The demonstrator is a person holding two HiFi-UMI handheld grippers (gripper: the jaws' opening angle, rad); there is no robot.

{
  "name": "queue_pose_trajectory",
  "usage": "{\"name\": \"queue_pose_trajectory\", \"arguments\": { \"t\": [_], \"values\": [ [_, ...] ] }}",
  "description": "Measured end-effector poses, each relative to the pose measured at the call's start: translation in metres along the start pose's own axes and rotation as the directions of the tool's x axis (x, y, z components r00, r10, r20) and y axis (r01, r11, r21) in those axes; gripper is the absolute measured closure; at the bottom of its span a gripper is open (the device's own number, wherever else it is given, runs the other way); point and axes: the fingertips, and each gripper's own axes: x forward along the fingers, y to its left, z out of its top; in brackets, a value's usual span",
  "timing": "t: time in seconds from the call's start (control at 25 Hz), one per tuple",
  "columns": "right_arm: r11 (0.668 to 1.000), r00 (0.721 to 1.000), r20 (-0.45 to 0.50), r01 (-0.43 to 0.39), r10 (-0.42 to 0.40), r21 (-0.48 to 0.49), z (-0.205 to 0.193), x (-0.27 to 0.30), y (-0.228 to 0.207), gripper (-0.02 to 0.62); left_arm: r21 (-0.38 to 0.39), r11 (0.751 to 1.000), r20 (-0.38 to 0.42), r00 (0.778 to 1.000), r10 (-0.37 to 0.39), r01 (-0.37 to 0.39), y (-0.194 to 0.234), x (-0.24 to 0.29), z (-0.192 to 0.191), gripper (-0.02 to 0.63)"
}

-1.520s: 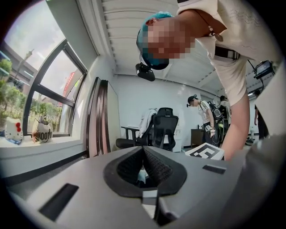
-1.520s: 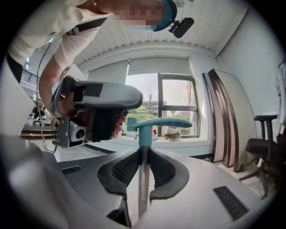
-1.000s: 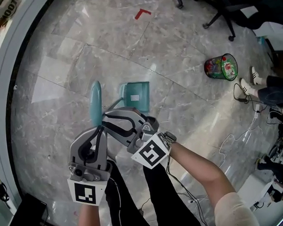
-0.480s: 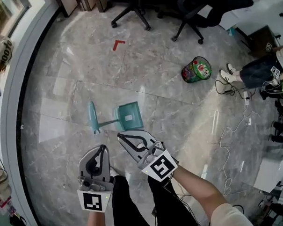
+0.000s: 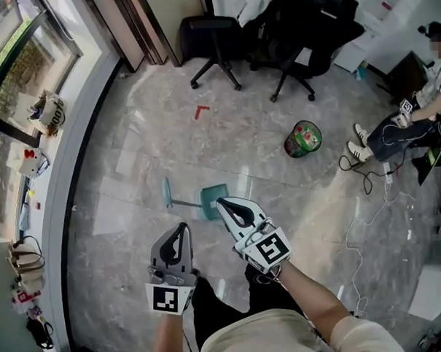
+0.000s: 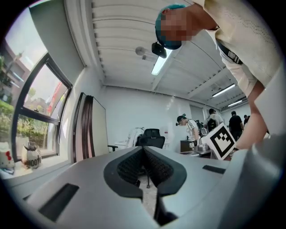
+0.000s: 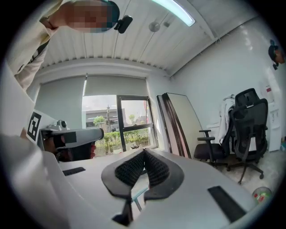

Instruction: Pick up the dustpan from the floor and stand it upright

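Note:
The teal dustpan [image 5: 213,200] rests on the grey marble floor just beyond my grippers. Its thin handle runs left from the pan to a teal grip [image 5: 166,191]; how upright it stands I cannot tell from above. My right gripper [image 5: 222,203] is shut and empty, its tip over the pan's near edge and well above it. My left gripper [image 5: 183,227] is also shut and empty, to the near left of the handle. Between the shut right gripper [image 7: 144,152] jaws a sliver of the teal handle [image 7: 140,193] shows. The left gripper [image 6: 144,150] faces the room.
A green waste bin [image 5: 303,139] stands on the floor at the far right. Black office chairs [image 5: 213,32] are at the back. A red floor mark [image 5: 201,111] lies ahead. Cables [image 5: 367,202] trail at the right near a seated person [image 5: 393,124]. A window ledge [image 5: 46,113] runs along the left.
The head view has risen and tilted up. Both grippers have lifted away from the dustpan, which now lies farther off and looks smaller. Chairs and a person have come into view.

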Motion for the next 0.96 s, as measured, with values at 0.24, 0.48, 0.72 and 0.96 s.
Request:
{"name": "queue_pose_trajectory", "arguments": {
  "t": [0.24,0.48,0.72,0.96],
  "values": [
    [0.992,0.996,0.034,-0.08,0.084,-0.102,0.072,-0.055,-0.041,0.578,0.066,0.986,0.081,0.986,0.149,-0.154,-0.034,0.012,0.056,0.595],
    [0.986,0.992,0.028,-0.116,0.12,-0.117,0.092,-0.092,-0.03,0.578,0.057,0.964,0.084,0.963,0.254,-0.259,-0.065,-0.015,0.07,0.595],
    [0.987,0.991,0.029,-0.125,0.129,-0.1,0.095,-0.113,-0.018,0.578,0.08,0.974,0.024,0.977,0.212,-0.213,-0.103,-0.017,0.056,0.595],
    [0.984,0.989,0.002,-0.144,0.145,-0.106,0.084,-0.112,-0.008,0.578,0.065,0.972,0.051,0.974,0.222,-0.225,-0.106,-0.026,0.062,0.595]
  ]
}}
